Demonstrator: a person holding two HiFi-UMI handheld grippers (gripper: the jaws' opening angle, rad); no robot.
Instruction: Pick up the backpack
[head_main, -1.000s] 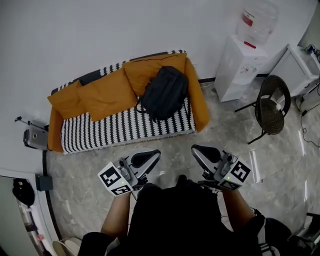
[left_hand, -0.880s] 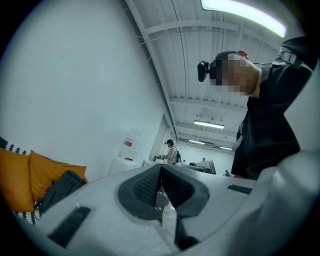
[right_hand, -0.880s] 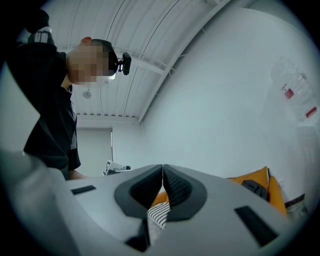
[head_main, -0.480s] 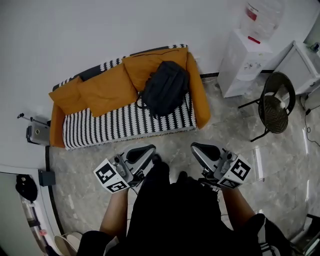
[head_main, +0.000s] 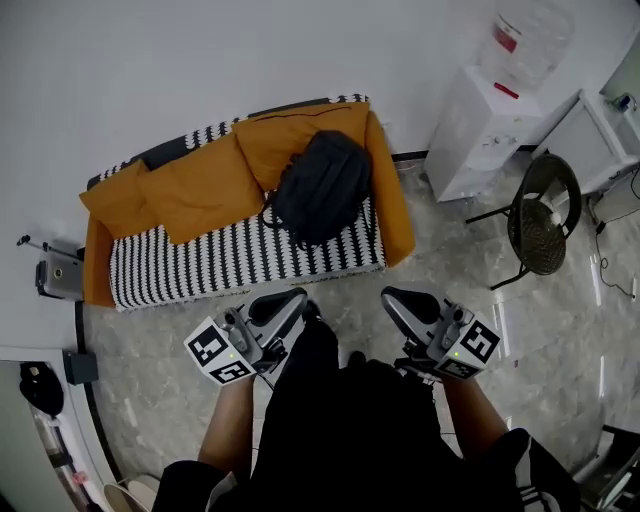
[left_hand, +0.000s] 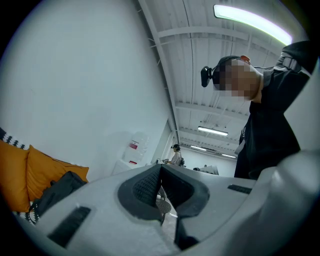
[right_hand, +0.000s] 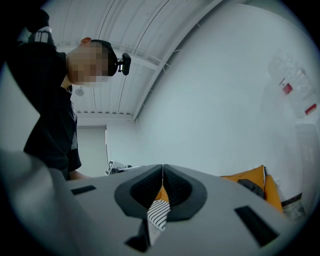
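A dark grey backpack (head_main: 322, 186) leans against an orange cushion at the right end of a black-and-white striped sofa (head_main: 230, 260). It also shows at the lower left of the left gripper view, backpack (left_hand: 60, 189), and at the right of the right gripper view, backpack (right_hand: 251, 187). My left gripper (head_main: 297, 301) and right gripper (head_main: 392, 299) are held side by side in front of the sofa, well short of the backpack. Both are shut with nothing between the jaws.
Orange cushions (head_main: 200, 185) cover the sofa's back and arms. A white water dispenser (head_main: 487, 115) stands against the wall to the right, with a round black chair (head_main: 541, 212) beside it. A small grey device (head_main: 55, 277) sits on the floor left of the sofa.
Both grippers and the person have edged toward the sofa; the view has shifted slightly, with the sofa now a little further left in the picture. The jaws have stayed shut.
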